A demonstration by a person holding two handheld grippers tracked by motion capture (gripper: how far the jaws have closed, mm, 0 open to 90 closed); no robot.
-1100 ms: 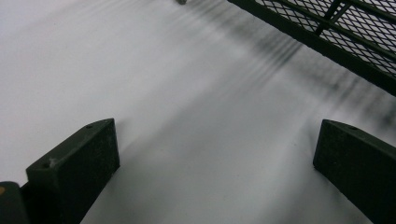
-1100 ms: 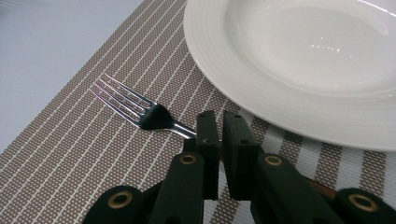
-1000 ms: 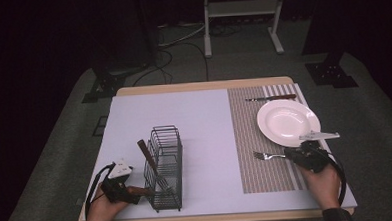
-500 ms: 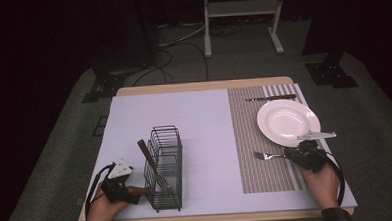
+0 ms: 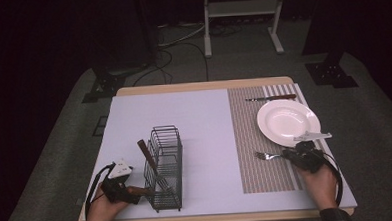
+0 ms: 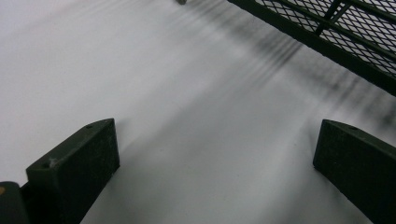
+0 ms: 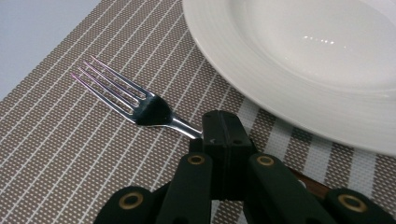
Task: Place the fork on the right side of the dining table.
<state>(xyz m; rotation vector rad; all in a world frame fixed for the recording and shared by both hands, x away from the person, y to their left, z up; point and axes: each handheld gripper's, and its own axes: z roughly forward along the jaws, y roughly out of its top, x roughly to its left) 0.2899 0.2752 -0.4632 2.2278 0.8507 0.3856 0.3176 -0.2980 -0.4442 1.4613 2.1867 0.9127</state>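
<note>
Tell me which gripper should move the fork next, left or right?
Right. The right gripper has its jaws already shut on the fork handle, beside the plate on the striped placemat. The left gripper sits open by the wire basket, across the table.

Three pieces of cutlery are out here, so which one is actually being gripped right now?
The fork beside the plate: the right gripper is clamped on its handle. The knife lies untouched beyond the plate, and the wooden-handled utensil leans in the wire basket.
</note>
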